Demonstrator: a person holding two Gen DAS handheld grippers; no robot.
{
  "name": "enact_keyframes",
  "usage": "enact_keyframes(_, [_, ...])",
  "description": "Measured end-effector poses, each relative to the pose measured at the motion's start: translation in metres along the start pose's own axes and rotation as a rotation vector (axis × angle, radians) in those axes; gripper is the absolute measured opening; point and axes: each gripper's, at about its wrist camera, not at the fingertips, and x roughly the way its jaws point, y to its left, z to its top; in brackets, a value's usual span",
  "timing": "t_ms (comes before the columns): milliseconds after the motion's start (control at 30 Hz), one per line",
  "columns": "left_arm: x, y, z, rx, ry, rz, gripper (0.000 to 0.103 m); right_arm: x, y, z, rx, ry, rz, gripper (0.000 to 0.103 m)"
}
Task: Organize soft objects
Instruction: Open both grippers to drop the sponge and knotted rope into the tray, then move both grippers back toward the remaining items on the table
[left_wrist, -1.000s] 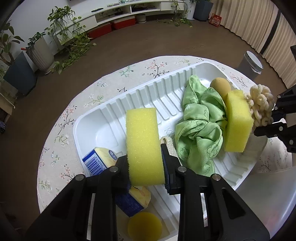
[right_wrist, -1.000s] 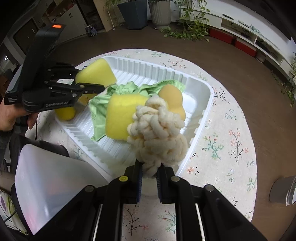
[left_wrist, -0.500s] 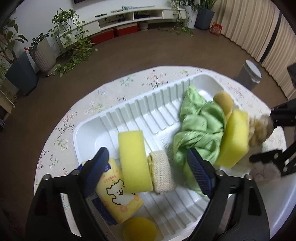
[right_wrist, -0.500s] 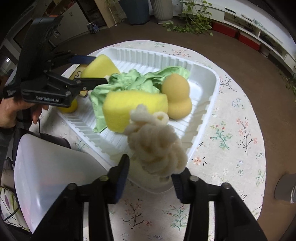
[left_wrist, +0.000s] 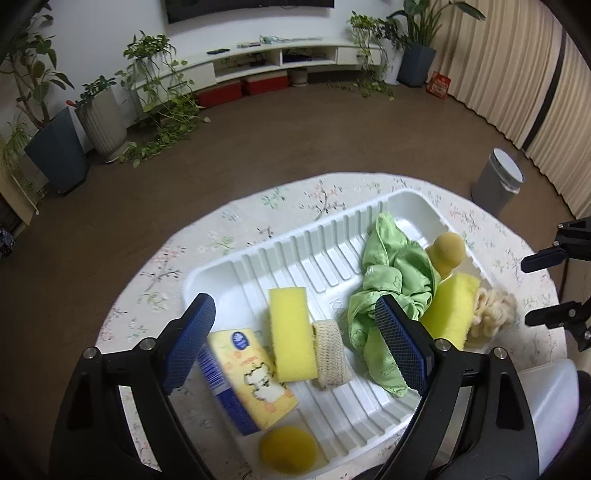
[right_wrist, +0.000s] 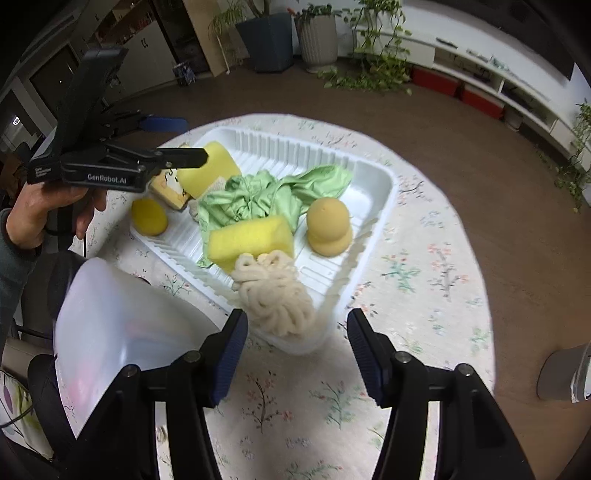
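Tray (left_wrist: 258, 258) of sponges, green cloth (left_wrist: 391, 280), both jaws empty, right opening

Your left wrist camera looks steeply down along its fingers from the near left end of the white tray (left_wrist: 236, 266), close above it, with the far wall shelf at the top. Your right wrist camera looks down from the tray's (right_wrist: 384, 206) near right corner, just as close, facing left across it. Both views share the tray, the green cloth (left_wrist: 391, 280) (right_wrist: 258, 199) and the flowered tablecloth (left_wrist: 162, 273) (right_wrist: 436, 258); each also catches the other gripper at its edge.
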Motion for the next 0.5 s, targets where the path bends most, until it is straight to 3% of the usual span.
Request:
enact_keyframes(167, [-0.05, 0.015, -0.01, -0.034, -0.075, 0.028, 0.088, -0.032, -0.01, -0.026, 0.047, -0.073, -0.047, 0.064])
enact_keyframes(267, [-0.082, 0.021, -0.024, -0.062, -0.121, 0.025, 0.088, -0.052, -0.01, -0.051, 0.07, -0.116, -0.033, 0.066])
enact_keyframes(500, [-0.147, 0.017, -0.103, -0.131, -0.159, 0.076, 0.089, -0.076, 0.013, -0.118, 0.131, -0.194, 0.011, 0.069])
